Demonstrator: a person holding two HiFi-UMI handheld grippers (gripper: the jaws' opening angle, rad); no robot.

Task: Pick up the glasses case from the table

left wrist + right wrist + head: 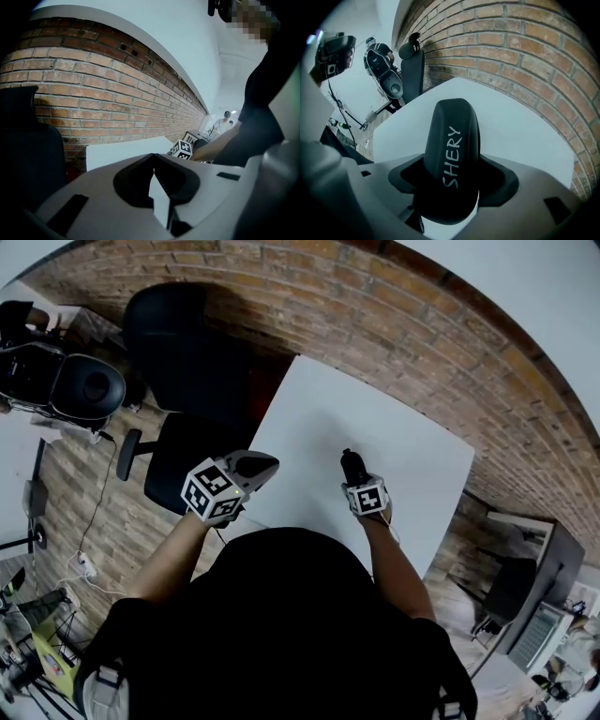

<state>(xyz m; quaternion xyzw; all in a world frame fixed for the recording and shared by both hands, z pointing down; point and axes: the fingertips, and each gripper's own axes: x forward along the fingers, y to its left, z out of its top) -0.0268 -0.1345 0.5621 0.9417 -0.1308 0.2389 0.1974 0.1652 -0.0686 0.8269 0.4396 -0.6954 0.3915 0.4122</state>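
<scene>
Glasses case in black, a rounded hard shell with the white lettering SHERY along its length, sits clamped in the right claw, whose jaws stand wide apart and press on its two sides. The person holding the tools leans over a white rectangular surface set against a red brick wall. From the head view the glasses case pokes out ahead of the right claw's marker cube, near the middle of the surface and aimed steeply down at it. Whether the far end of the case touches the surface cannot be told from either view. The left claw hangs beside the near left edge of the surface, well apart from the case, its pale housing tilted gently downward behind its own marker cube. Its two jaw tips meet at a point with nothing between them, and only a sliver of white surface shows through the gap lower down. A black office chair stands off the left side of the surface, close to the brick wall. In the left gripper view the right claw's marker cube shows beyond the left claw, over the surface's far right part.
</scene>
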